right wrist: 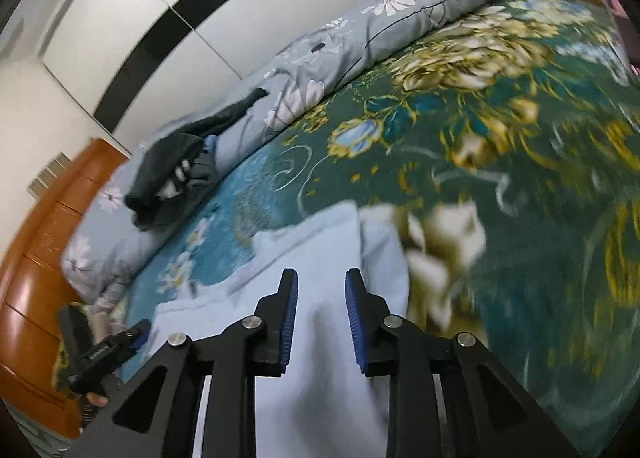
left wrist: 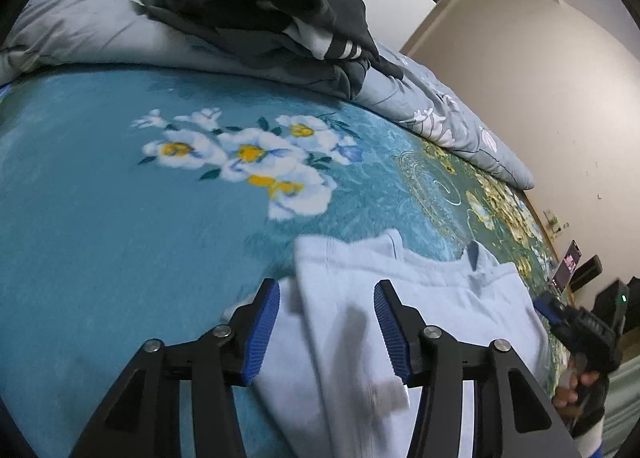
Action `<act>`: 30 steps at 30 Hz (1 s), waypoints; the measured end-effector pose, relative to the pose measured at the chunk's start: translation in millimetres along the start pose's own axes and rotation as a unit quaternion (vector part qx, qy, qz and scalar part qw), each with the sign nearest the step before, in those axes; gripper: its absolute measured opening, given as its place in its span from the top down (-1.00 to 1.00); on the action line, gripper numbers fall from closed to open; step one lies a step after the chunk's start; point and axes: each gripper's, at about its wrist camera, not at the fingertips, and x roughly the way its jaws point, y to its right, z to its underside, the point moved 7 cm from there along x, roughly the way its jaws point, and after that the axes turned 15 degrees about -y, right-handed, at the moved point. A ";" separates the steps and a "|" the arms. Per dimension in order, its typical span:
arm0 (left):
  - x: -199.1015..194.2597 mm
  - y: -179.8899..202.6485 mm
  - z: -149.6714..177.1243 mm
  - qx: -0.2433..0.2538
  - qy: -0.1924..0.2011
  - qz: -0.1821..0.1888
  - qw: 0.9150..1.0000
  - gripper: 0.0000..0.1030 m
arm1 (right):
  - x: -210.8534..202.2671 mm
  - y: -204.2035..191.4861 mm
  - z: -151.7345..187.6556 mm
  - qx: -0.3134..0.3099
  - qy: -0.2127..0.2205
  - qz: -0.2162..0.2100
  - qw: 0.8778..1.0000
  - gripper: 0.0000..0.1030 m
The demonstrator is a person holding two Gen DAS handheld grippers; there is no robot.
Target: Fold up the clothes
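A pale blue garment (left wrist: 400, 318) is lying on the flowered blanket (left wrist: 120, 217), with bare blanket stretching wide beyond its edges. The left gripper (left wrist: 326, 332) and right gripper (right wrist: 321, 322) are hovering over it, jaws spread and holding nothing. Dark clothes (left wrist: 272, 17) are sitting on a grey quilt (left wrist: 80, 29) along the far edge.

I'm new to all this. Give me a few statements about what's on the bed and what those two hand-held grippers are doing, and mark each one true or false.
1. The left hand-held gripper is open above the light blue garment. True.
2. The right hand-held gripper is clamped on a red towel. False: it is open, over the light blue garment.
3. The dark clothes lie on the grey floral quilt. True.
4. The blanket is plain white. False: it is teal with flowers.
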 end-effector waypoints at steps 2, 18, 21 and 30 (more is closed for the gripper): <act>3.6 0.1 -4.9 0.003 -0.001 0.003 1.000 -0.03 | 8.9 5.2 -12.1 -0.003 -0.012 0.015 1.000 0.42; 13.1 10.2 -6.5 0.033 0.008 -0.012 0.999 0.70 | 32.6 5.4 -25.8 -0.005 -0.044 -0.026 0.999 0.89; 1.4 14.8 -6.1 0.048 0.029 -0.024 0.998 0.91 | 22.7 -0.4 -28.2 -0.012 -0.029 -0.040 0.999 0.96; -20.4 10.7 -32.3 0.052 0.074 -0.028 0.995 0.92 | 9.7 -6.5 -50.8 -0.020 0.008 -0.062 0.998 0.97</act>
